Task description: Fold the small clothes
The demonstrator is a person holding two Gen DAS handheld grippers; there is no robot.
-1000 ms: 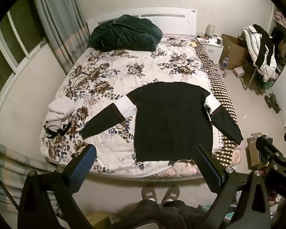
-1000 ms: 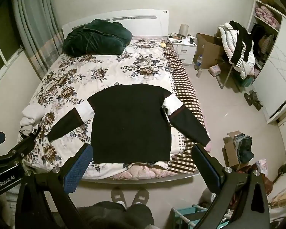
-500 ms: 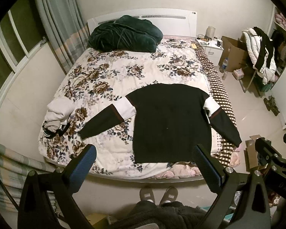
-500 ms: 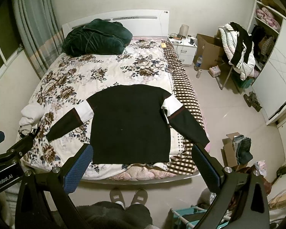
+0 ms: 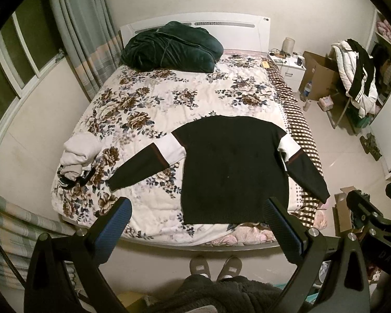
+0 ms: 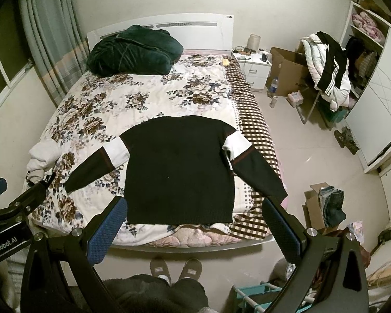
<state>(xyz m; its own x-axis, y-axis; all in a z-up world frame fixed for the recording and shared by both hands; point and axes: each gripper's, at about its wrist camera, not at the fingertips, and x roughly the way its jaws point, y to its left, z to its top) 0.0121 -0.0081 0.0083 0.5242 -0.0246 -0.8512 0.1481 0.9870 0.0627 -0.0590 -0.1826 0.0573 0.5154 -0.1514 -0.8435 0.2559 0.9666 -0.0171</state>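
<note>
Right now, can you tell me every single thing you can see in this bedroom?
sweater: one, black with white sleeve bands, flat at the bed's foot
bed: one, floral cover
green bundle: one, by the headboard
pale clothes: one heap, left bed edge
nightstand: one, white, beside the bed
cardboard box: one, brown, floor
slippers: two, grey, on the person's feet
left claw: open, empty
right claw: open, empty

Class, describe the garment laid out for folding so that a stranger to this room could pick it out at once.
Start at the floral-quilted bed. Near its foot edge lies a black sweater, spread flat with both sleeves out. Unlike the dark green bundle by the headboard, it has white bands across its upper sleeves.
</note>
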